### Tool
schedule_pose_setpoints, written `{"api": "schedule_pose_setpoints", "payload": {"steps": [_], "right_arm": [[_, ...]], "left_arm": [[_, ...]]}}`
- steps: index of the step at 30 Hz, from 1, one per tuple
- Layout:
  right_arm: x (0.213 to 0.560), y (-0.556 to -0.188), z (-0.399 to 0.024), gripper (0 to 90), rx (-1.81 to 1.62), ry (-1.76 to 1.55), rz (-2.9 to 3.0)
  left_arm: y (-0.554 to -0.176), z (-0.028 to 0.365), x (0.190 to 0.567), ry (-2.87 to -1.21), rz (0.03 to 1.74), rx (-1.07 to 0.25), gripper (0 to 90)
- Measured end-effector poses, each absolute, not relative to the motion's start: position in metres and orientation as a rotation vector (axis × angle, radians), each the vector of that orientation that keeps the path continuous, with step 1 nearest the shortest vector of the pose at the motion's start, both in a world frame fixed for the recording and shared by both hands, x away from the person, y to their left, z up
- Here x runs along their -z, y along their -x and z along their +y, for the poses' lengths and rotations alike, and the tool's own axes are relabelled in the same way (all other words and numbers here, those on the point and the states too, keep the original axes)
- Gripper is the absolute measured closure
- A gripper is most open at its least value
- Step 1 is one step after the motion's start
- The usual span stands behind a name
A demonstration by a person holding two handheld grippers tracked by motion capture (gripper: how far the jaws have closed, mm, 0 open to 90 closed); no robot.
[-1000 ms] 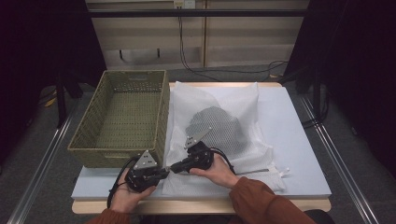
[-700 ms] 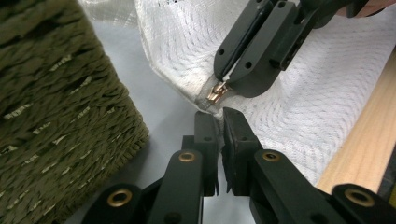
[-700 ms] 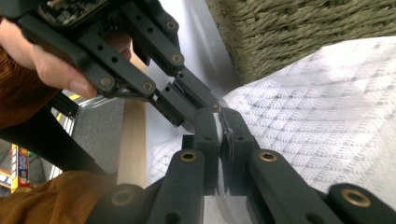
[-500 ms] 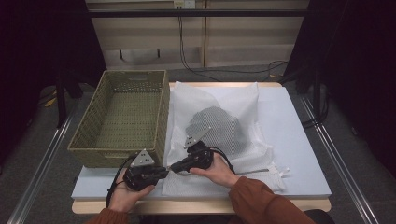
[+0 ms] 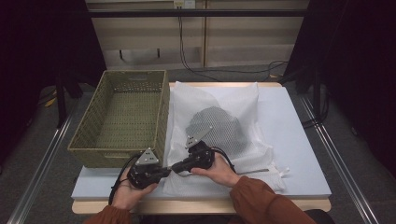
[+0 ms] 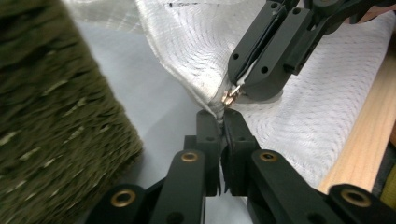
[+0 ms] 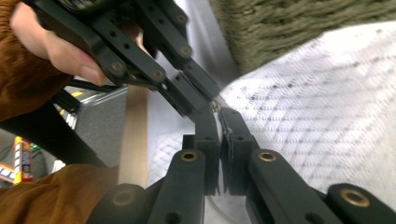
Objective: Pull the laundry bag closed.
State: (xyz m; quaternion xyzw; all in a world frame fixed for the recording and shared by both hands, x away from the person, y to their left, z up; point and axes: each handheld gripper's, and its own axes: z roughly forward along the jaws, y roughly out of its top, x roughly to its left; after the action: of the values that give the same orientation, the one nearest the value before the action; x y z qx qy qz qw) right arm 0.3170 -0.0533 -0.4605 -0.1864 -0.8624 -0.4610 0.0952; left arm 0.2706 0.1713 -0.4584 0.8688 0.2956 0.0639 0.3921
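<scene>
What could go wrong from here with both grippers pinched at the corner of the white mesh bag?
The left gripper holds only the edge of the white mesh zip bag, so it may slip. The right gripper is on the small metal zipper pull; pulling could snag mesh, or drag the bag against the green woven basket.

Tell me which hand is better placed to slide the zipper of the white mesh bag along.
Right. The right tongs are shut on the brass zipper pull. The left tongs pinch the white mesh bag at its corner beside it, so they likely serve better as anchor.
</scene>
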Motion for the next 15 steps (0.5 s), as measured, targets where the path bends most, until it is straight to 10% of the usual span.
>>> {"api": "schedule_pose_setpoints", "payload": {"steps": [15], "right_arm": [[0.4624, -0.3175, -0.0566, 87.1, 1.35, 0.605, -2.566]], "left_arm": [[-0.2683, 0.1754, 0.4549, -2.171, 0.766, -0.136, 88.4]]}}
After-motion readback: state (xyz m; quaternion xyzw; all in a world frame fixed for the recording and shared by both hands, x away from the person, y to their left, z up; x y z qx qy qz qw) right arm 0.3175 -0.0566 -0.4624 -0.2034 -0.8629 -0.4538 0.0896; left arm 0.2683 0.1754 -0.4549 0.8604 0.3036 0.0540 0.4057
